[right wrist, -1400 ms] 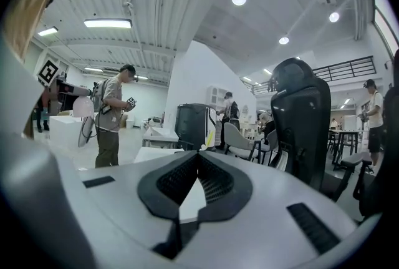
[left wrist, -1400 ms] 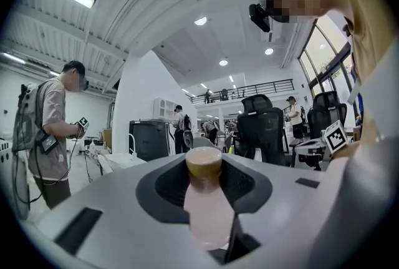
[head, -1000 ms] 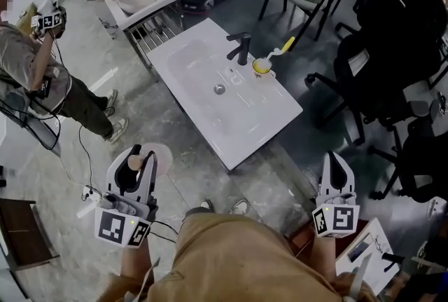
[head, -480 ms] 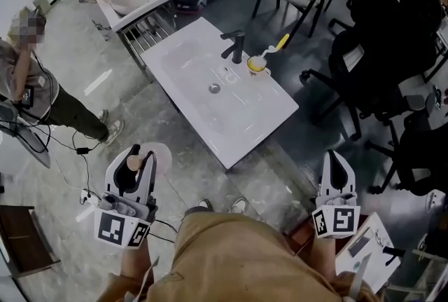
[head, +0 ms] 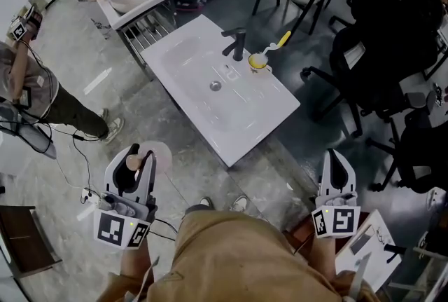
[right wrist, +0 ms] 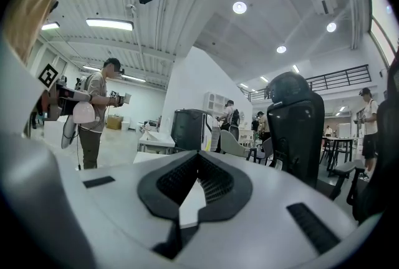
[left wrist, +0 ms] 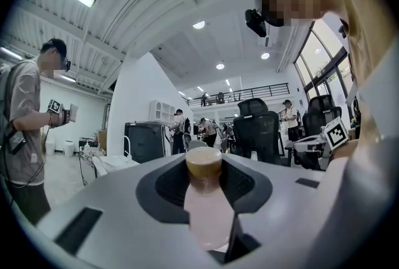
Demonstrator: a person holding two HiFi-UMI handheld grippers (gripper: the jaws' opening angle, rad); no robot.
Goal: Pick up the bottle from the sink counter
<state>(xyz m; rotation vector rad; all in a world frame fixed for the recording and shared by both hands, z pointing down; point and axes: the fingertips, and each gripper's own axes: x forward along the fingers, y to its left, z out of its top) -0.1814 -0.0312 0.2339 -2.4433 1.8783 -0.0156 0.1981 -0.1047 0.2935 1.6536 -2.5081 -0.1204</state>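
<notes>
Glossy white sink counter, matt black tap, polished grey floor, smooth pink plastic bottle

Standing here, I can't read a single word, brand or number anywhere. The nearest things to signs are the black-and-white square markers on the left cube and the right cube (patterns only, no letters), and a similar marker on the device that the person off to the side holds up. The sheet of paper beside the right cube carries some dark print, too small to make out.
</notes>
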